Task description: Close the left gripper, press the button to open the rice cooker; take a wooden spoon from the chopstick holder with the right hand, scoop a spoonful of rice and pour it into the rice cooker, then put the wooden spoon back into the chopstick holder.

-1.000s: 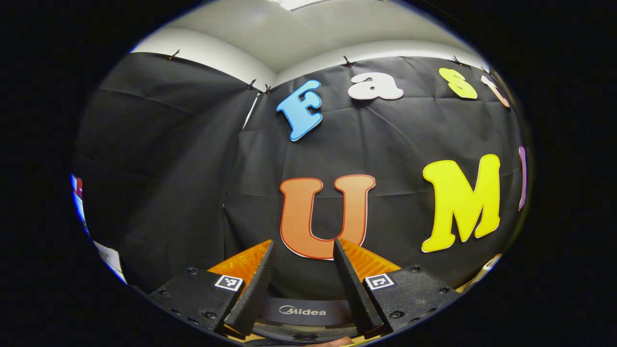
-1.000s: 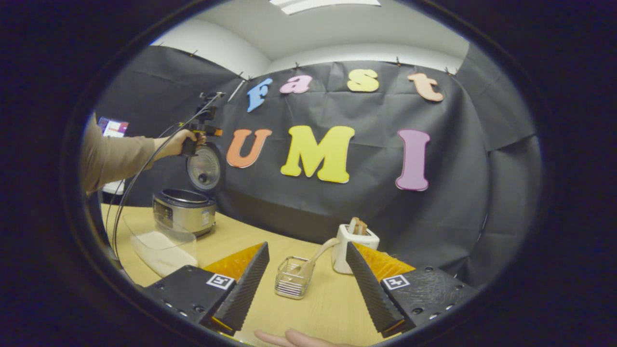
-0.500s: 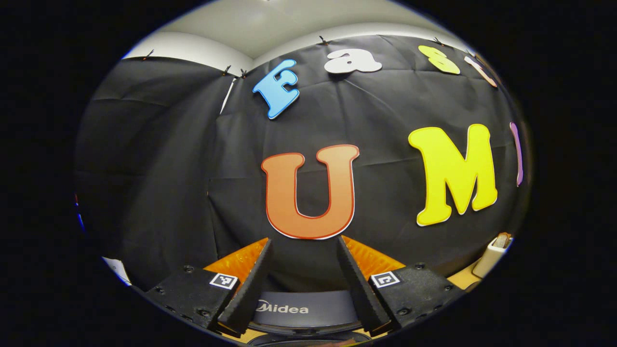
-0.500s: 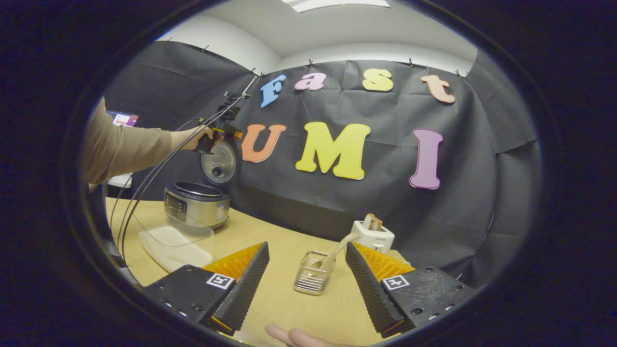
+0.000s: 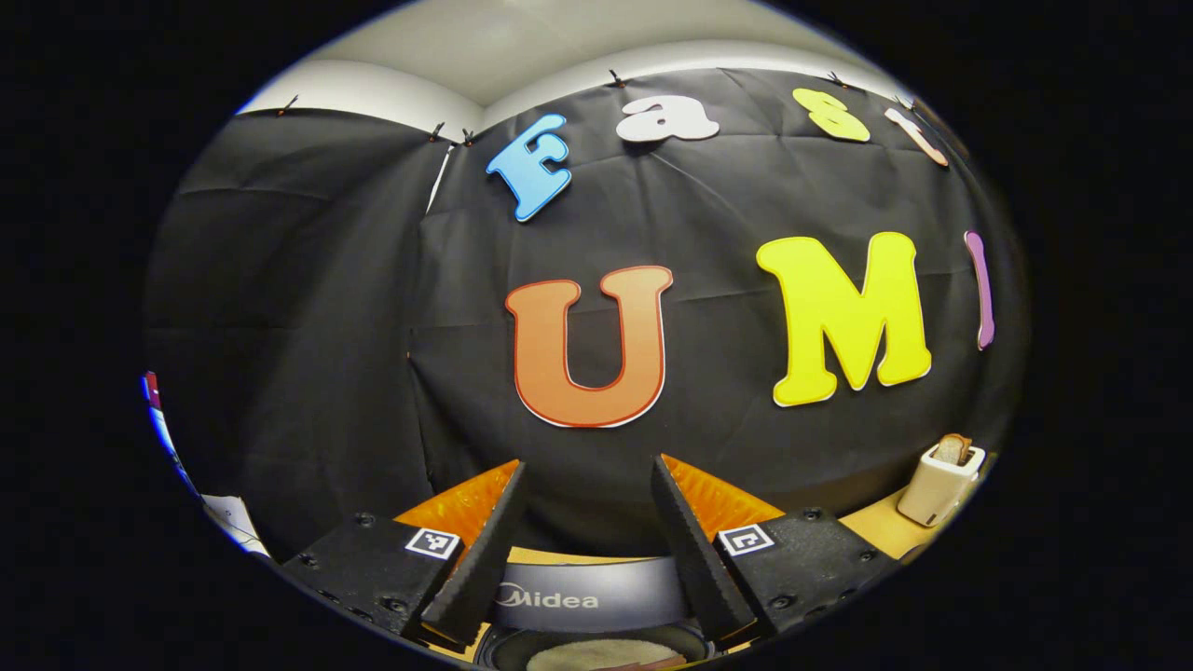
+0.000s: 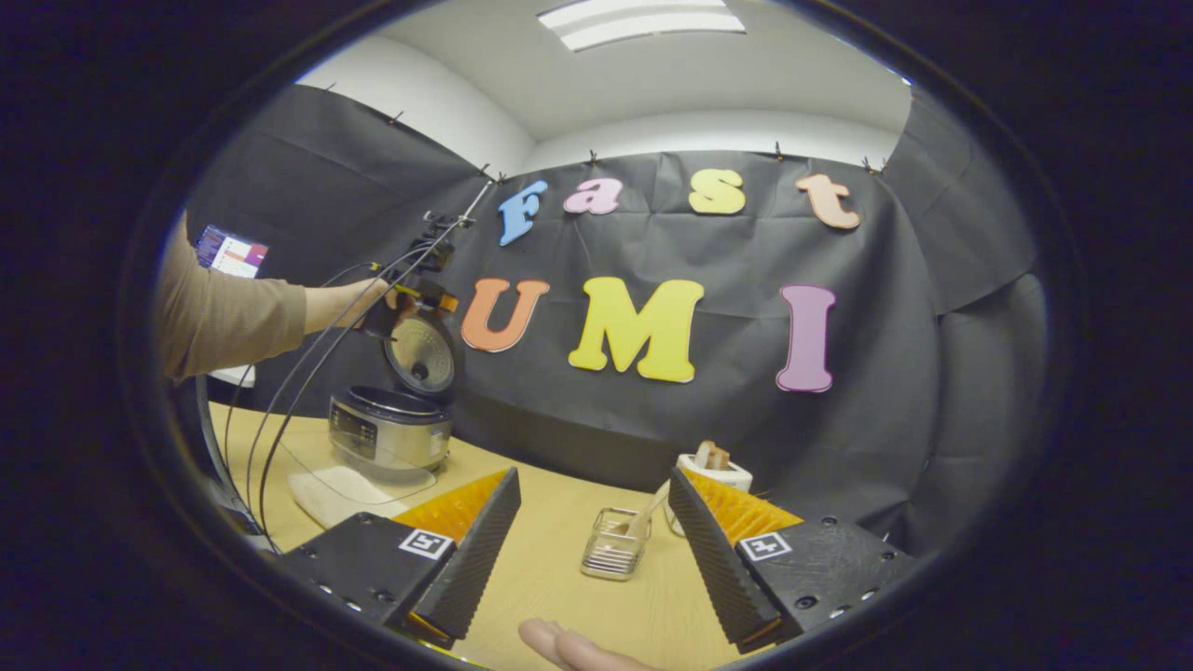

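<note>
Sleeve [image 6: 219, 317] outstretched — left gripper [image 6: 410, 296] above rice cooker [image 6: 391, 436] | fingers parted

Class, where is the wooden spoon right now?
In the right gripper view, the wooden spoon leans in the wire holder on the table, just left of the white toaster.

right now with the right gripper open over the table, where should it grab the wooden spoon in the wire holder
Probably the bare upper handle of the pale wooden spoon, coming from above. It leans up and right out of the small square wire chopstick holder, so the bowl end sits down inside the mesh, while the handle stands free. The right gripper is open, fingers spread either side of the holder.
</note>
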### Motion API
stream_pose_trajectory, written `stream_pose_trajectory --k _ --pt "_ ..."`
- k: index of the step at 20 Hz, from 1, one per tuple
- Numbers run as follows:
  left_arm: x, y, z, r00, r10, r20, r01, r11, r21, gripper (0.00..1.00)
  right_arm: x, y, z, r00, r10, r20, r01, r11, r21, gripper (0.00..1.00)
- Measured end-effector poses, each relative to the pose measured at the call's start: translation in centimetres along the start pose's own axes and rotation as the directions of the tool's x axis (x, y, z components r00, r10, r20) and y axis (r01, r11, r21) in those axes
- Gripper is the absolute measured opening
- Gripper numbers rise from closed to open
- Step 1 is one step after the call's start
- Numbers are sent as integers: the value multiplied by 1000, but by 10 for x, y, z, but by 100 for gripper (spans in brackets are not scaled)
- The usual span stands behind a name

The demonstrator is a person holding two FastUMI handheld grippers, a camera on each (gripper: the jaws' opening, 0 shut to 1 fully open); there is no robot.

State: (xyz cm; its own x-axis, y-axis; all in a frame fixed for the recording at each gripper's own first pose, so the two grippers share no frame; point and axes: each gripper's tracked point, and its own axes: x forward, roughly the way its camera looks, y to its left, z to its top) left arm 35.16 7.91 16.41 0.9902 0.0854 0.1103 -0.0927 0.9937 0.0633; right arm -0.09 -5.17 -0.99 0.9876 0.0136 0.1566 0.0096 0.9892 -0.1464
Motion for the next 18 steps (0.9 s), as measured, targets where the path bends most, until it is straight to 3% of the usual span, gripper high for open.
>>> stream_pose_trajectory --k 6,7,8,9,18 --pt "-55 -10 -44 999 -25 -22 25 1000 -6 85 -40 18 -3 1000 -6 -4 6 999 47 95" --pt "-63 -12 -53 999 -35 -30 35 999 -7 79 -43 20 -4 1000 -5 -9 6 999 50 96" --pt "-71 -15 -65 998 -45 -42 44 999 -9 84 -46 20 -8 1000 -13 -19 14 999 45 94" --pt "-79 -16 -78 997 -52 -60 51 999 -15 83 -51 22 -7 1000 -14 -25 15 999 32 95" --pt "-110 -31 -158 969 -99 -224 91 995 -46 83 -107 54 30 996 33 80 -30 999 -39 95"
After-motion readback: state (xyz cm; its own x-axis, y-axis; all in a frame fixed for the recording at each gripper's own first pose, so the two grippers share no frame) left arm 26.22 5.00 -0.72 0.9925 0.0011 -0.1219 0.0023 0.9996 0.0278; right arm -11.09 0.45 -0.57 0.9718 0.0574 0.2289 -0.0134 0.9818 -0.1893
